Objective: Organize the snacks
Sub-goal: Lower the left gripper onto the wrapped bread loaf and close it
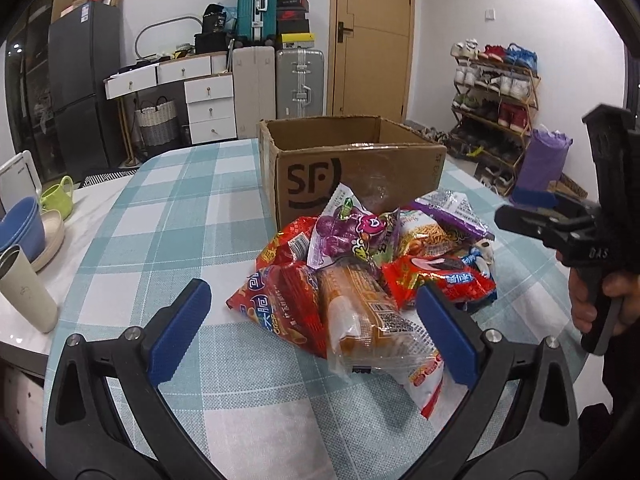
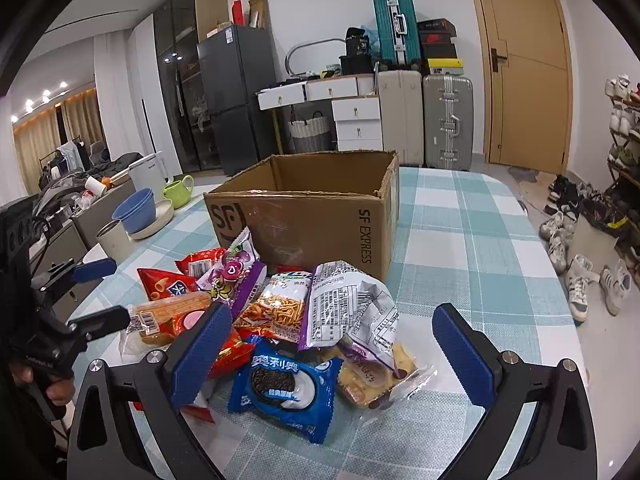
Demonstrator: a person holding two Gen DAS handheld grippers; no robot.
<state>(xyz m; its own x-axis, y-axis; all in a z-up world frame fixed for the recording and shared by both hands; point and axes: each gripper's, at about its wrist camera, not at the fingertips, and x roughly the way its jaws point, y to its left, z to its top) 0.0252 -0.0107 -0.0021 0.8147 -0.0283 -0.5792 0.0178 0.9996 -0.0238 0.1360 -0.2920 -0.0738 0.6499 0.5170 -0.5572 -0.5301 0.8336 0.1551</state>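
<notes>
- Cardboard box [image 2: 304, 216], frame centre: printed "SF EXPRESS".
- Blue cookie packet [image 2: 286, 390], lower centre: Chinese lettering.
- My left gripper [image 1: 316, 332]: fingers apart, empty.
- My right gripper [image 2: 332, 350]: fingers apart, empty.

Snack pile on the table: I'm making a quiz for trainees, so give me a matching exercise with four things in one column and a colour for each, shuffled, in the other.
Things:
1. Oreo pack
2. Box
3. Mug
4. Grape candy bag

Colours:
A. green
B. purple
C. blue
D. brown

Pairs: 1-C, 2-D, 3-A, 4-B
</notes>
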